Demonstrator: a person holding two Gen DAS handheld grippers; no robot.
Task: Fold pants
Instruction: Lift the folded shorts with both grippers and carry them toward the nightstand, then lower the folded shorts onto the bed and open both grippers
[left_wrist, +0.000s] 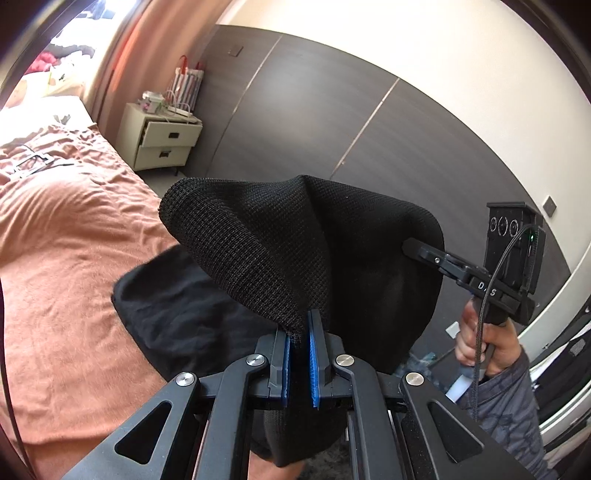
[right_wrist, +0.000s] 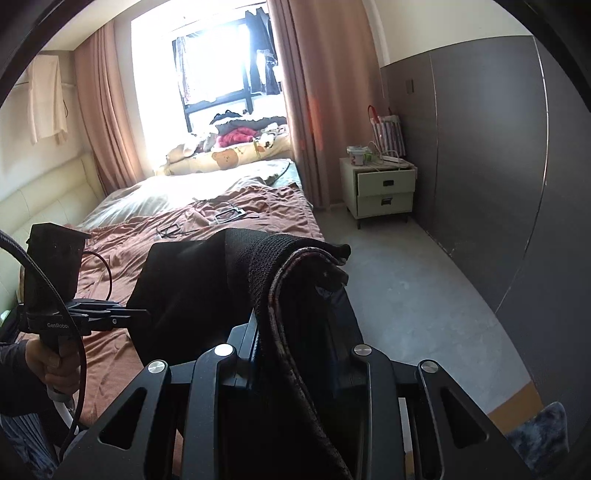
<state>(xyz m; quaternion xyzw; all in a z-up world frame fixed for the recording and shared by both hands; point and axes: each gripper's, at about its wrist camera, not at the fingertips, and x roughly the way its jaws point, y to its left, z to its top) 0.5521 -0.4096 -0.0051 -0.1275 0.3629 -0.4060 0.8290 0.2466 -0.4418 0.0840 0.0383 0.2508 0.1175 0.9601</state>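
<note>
Both the left tongs (left_wrist: 299, 345) and the right tongs (right_wrist: 295, 354) are clamped on the black knit pants (left_wrist: 295, 251), which hang above the bed (left_wrist: 66, 236), soft, limp and light, best pinched at the hemmed edges.

right jaws buried under the draped pants (right_wrist: 295, 295), their gap hidden

Pants (left_wrist: 295, 251) held up over the bed's (left_wrist: 66, 236) edge.
The nightstand (right_wrist: 380, 188) stands right of the bed against the panelled wall (right_wrist: 480, 155); the window (right_wrist: 218, 62) lies behind the bed.
</note>
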